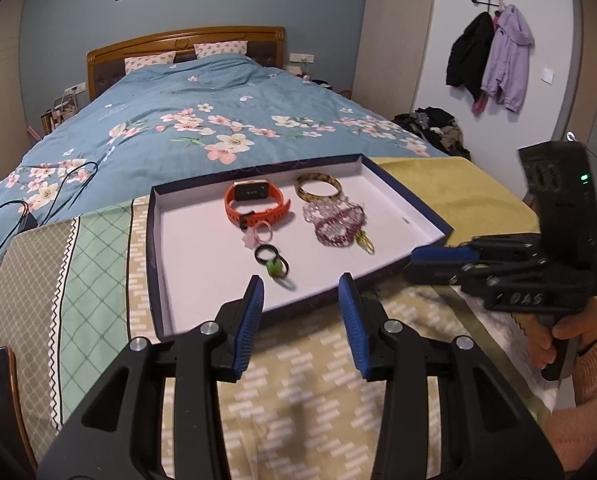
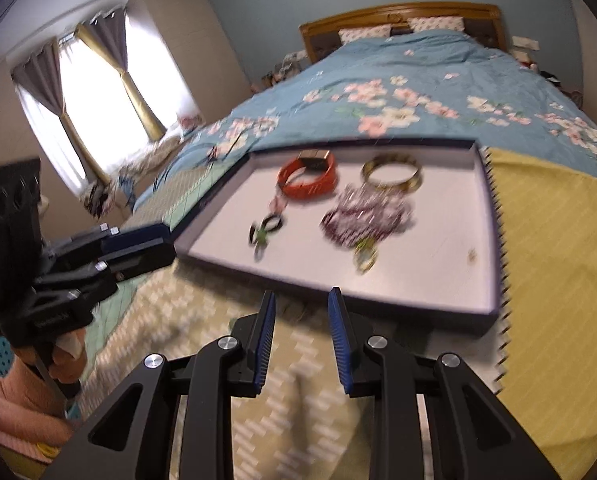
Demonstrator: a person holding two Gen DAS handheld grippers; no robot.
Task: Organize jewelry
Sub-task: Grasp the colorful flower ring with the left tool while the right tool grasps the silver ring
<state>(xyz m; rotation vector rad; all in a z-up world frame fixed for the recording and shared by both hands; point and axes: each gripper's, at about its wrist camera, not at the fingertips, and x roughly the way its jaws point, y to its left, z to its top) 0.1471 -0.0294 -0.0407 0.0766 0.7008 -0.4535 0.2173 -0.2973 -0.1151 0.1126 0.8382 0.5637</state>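
A dark-rimmed white box tray [image 1: 186, 256] [image 2: 438, 280] lies on a patterned cloth. In it lie an orange smartwatch [image 1: 256, 204] [image 2: 308, 178], a gold bangle [image 1: 318, 187] [image 2: 392, 171], a purple and clear bead bracelet pile [image 1: 334, 222] [image 2: 364, 216], a pink ring [image 1: 263, 236], a black ring [image 1: 267, 255] and a green-stone ring [image 1: 277, 269] [image 2: 260, 236]. My left gripper [image 1: 301, 286] is open and empty at the tray's near rim. My right gripper [image 2: 301, 300] is open and empty just before the near rim; it also shows in the left wrist view [image 1: 430, 262].
A bed with a blue floral duvet [image 1: 218, 112] [image 2: 418, 92] lies behind the tray. A yellow cloth [image 1: 458, 188] [image 2: 558, 280] lies right of it. Black cables [image 1: 22, 208] lie at the left. Coats [image 1: 494, 56] hang on the wall. A curtained window [image 2: 90, 92] is at the left.
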